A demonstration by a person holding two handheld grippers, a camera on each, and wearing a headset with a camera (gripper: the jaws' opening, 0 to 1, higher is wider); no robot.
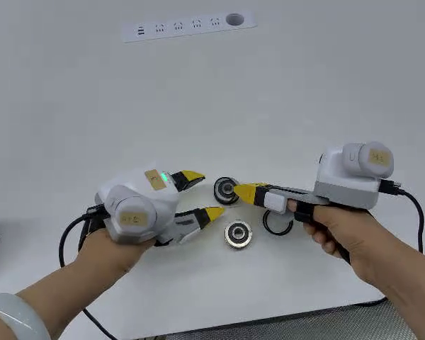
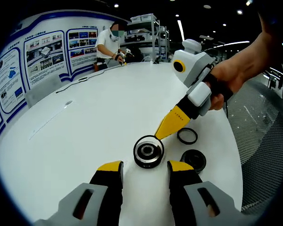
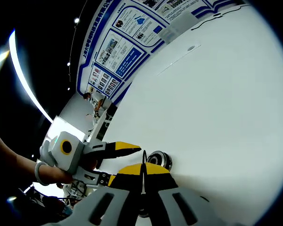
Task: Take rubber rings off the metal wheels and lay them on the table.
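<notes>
The white table (image 1: 304, 85) is carrying every item under inspection, and the far wheel (image 1: 226, 190) is serving as the reference point.

A power strip (image 1: 189, 25) is lying well beyond the far wheel, near the table's far edge.

The left gripper (image 1: 202, 194), held in the left hand (image 1: 110, 248), is sitting just left of the far wheel. Its yellow-tipped jaws are standing spread and gripping nothing. The far wheel is sitting just ahead of that opening, apart from both tips.

The right gripper (image 1: 241, 192), held in the right hand (image 1: 343, 230), is reaching in from the right of the far wheel. Its jaws are pressed together with nothing between them. In the left gripper view the pointed tip is meeting the wheel's black rim.

The far wheel is tipped up, its face turned toward the left gripper. A near wheel (image 1: 238, 234) is lying flat on the table just in front of the far wheel, untouched.

One rubber ring (image 2: 187, 143) is lying loose and flat on the table, to the right of the far wheel and under the right gripper's body.
</notes>
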